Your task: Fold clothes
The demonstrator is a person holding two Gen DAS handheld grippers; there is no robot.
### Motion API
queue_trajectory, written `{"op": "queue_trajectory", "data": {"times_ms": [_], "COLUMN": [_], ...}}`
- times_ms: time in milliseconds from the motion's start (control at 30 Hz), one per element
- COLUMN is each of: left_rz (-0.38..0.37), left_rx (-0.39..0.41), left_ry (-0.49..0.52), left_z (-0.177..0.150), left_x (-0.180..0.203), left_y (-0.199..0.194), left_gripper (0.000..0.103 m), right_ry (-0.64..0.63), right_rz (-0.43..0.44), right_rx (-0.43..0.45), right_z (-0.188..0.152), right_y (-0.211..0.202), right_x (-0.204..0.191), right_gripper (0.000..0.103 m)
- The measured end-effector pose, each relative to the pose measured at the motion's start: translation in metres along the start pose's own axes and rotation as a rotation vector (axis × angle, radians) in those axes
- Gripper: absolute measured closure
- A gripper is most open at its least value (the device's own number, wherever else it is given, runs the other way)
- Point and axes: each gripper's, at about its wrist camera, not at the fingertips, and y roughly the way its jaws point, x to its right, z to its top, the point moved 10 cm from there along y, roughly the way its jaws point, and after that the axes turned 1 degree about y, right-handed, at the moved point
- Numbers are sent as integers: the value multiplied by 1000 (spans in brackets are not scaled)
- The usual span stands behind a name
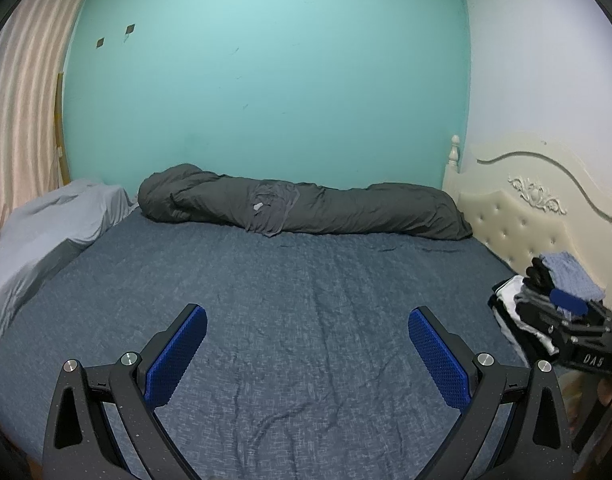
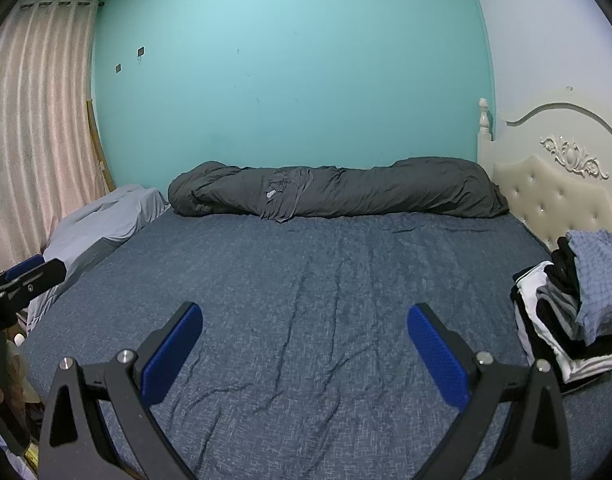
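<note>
Bed [image 2: 306, 320] w/ rolled duvet [image 2: 338, 190], clothes stack [image 2: 574, 300], maybe pillow [image 2: 106, 216].

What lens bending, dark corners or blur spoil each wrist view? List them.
Left wrist view: fisheye bows the curtain and headboard; corners go black; the right gripper at the edge is smeared, hiding part of the clothes pile. Right wrist view: same bowing and dark corners; the pile is sharper; the left gripper at the edge is soft. No glare in either.
</note>
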Motion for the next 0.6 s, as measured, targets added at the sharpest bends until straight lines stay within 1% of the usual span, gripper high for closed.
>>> {"op": "queue_trajectory", "data": {"times_ms": [200,300,467,600], "left_rz": [11,26,70,95], "left_rx": [-14,-36,-58,-69], "left_ry": [-22,-49,-92,-129], "left_z": [-4,-8,-12,-13], "left_x": [-11,-24,-48,-71], "left_y": [20,40,86,140], "left_gripper": [0,0,0,0], "right_ry": [0,-6,-24,22], "right_rz": [21,31,44,68], "right_rx": [-21,-44,-97,-131], "right_z": [-9,-16,-32,-43], "right_y": [22,42,91,141], "right_x": [-3,-4,-4,0], "right_gripper": [0,0,0,0]}}
